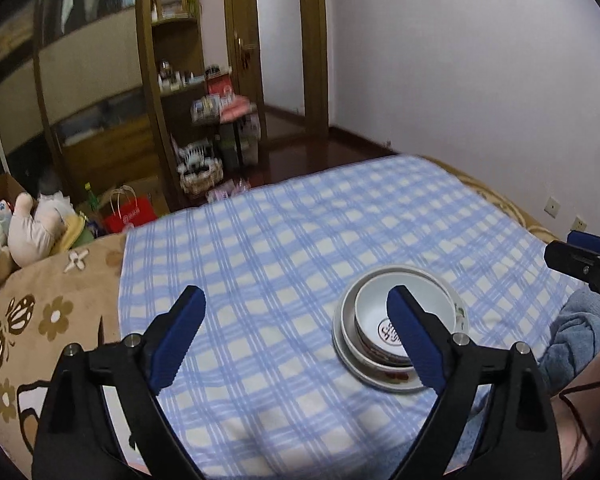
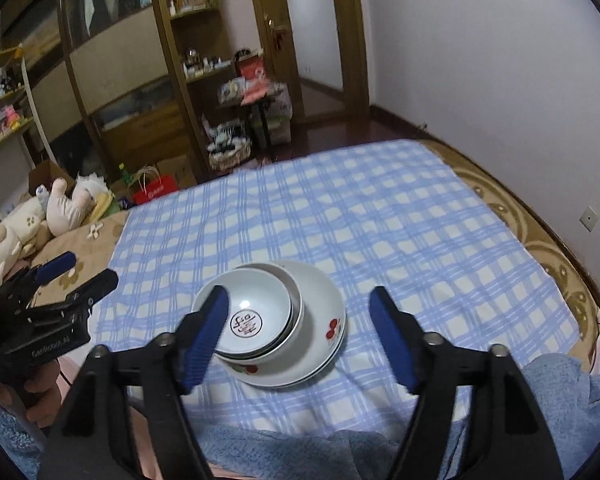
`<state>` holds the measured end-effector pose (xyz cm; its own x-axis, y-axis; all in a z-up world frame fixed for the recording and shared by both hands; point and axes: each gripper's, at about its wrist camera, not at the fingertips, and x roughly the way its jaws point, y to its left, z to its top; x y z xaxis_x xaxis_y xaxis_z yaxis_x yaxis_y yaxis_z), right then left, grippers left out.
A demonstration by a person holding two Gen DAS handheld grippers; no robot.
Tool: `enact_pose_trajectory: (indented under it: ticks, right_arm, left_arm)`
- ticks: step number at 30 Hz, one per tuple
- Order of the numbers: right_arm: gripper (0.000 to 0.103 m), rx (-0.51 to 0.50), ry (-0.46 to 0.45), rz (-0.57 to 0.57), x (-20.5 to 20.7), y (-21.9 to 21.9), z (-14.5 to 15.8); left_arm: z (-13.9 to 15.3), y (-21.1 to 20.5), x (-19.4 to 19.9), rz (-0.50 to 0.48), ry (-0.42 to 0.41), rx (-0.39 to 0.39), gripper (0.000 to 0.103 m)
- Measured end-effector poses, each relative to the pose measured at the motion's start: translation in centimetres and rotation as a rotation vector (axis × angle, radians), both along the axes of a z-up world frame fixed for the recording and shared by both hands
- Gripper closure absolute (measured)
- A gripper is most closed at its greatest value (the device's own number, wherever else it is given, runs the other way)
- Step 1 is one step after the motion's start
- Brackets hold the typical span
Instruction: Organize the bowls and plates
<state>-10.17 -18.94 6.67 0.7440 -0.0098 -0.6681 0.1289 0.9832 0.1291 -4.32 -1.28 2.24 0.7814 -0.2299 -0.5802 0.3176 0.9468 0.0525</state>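
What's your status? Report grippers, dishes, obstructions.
Left gripper open, right gripper open, both empty. Bowls nested on stacked plates on checked cloth. Nothing in the way.

Stacked bowls and plates (image 2: pixel 276 320) sit near the bed's (image 1: pixel 32 304) front edge, the only obstacle on the checked cloth (image 2: pixel 380 216); its far half and both sides lie open, while stuffed toys (image 2: pixel 40 212) crowd the bed's far-left corner.

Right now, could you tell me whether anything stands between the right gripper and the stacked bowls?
Nothing visible does. The right gripper is open and empty, and only bare checked cloth lies around the stacked bowls.
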Motion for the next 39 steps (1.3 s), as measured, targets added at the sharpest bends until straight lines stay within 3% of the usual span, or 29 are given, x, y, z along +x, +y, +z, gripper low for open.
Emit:
enact_pose_trajectory:
  ticks: [4,7,13,39]
  right_arm:
    - [0.006,-0.026,-0.073,-0.030,-1.0,-0.5,-0.3]
    - [0.000,-0.070,-0.086,-0.030,-1.2,-0.2,-0.5]
    - [0.000,-0.104,-0.074,-0.036,-1.3,0.1,-1.2]
    - [0.000,-0.132,-0.090,-0.086,-1.8,-0.3,-1.3]
  left_arm:
    - [-0.6,0.6,-0.2,-0.017,0.023,-0.060,0.009]
    - [-1.1,0.6,-0.2,-0.001,0.020,-0.038,0.009]
    - [-2.1,0.7,-0.1,0.040,-0.012,0.014,0.009]
    - [-2.6,2.2,-0.2,0.145,-0.051,0.025,0.009]
